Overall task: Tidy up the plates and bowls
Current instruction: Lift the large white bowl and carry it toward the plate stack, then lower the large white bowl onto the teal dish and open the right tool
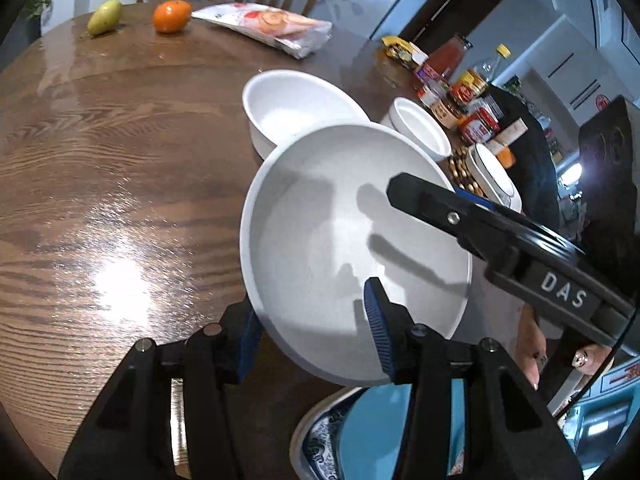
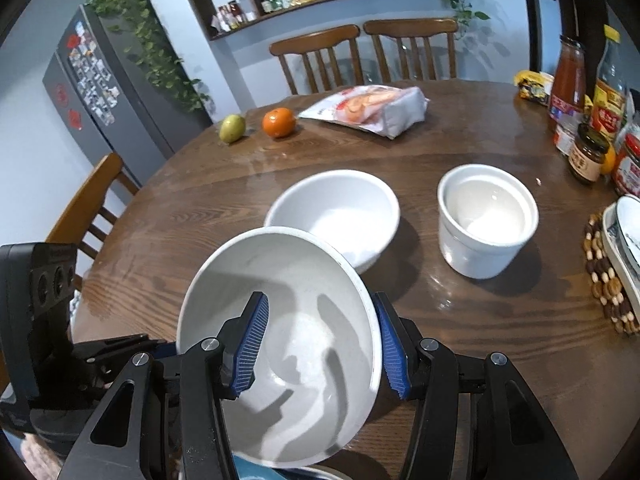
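Here both tools, left tool (image 1: 316, 332) and right tool (image 2: 326, 350), seemingly clamp the tilted bowl's (image 2: 280, 320) rim; table (image 1: 100, 160) leftward bare.

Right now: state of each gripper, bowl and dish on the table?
left gripper: shut on the held bowl's rim.
right gripper: shut on the opposite rim.
held bowl: white, empty, tilted, off the table.
second bowl: white, upright, empty, on the table.
white pot: upright, empty, apart from the bowls.
blue patterned plate: below the held bowl, partly hidden.
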`<state>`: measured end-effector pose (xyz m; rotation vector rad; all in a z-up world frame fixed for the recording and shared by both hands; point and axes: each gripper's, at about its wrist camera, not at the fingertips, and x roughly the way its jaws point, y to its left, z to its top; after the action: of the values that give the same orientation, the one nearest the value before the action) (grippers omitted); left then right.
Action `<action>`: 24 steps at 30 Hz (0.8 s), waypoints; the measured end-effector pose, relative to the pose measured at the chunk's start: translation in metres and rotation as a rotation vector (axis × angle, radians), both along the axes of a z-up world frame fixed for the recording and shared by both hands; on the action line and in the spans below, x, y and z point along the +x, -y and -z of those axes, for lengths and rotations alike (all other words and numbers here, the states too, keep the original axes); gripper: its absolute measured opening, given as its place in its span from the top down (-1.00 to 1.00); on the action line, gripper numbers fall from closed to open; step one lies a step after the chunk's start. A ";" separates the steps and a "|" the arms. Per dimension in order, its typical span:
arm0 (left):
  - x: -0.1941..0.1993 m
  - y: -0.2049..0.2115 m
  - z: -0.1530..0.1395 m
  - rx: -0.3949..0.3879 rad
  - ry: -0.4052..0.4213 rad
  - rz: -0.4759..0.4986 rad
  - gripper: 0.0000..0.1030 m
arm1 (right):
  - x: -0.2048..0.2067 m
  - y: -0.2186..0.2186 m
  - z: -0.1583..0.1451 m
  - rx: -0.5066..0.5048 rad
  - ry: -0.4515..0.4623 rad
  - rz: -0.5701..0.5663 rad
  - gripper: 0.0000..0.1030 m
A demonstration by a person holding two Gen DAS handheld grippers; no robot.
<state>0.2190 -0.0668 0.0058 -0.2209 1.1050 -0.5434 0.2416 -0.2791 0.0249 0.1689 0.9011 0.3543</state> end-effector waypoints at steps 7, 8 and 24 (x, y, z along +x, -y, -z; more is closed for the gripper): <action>0.000 0.005 0.005 -0.011 -0.014 0.023 0.09 | 0.004 0.007 0.010 -0.019 -0.044 0.031 -0.10; 0.000 0.005 0.006 -0.011 -0.016 0.027 0.08 | 0.005 0.008 0.011 -0.022 -0.048 0.035 -0.10; 0.003 0.007 0.009 -0.025 -0.013 0.035 0.00 | 0.014 0.011 0.022 -0.041 -0.096 0.059 -0.11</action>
<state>0.2223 -0.0743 -0.0030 -0.2276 1.1169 -0.5881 0.2554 -0.2904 0.0027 0.1761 0.9957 0.2744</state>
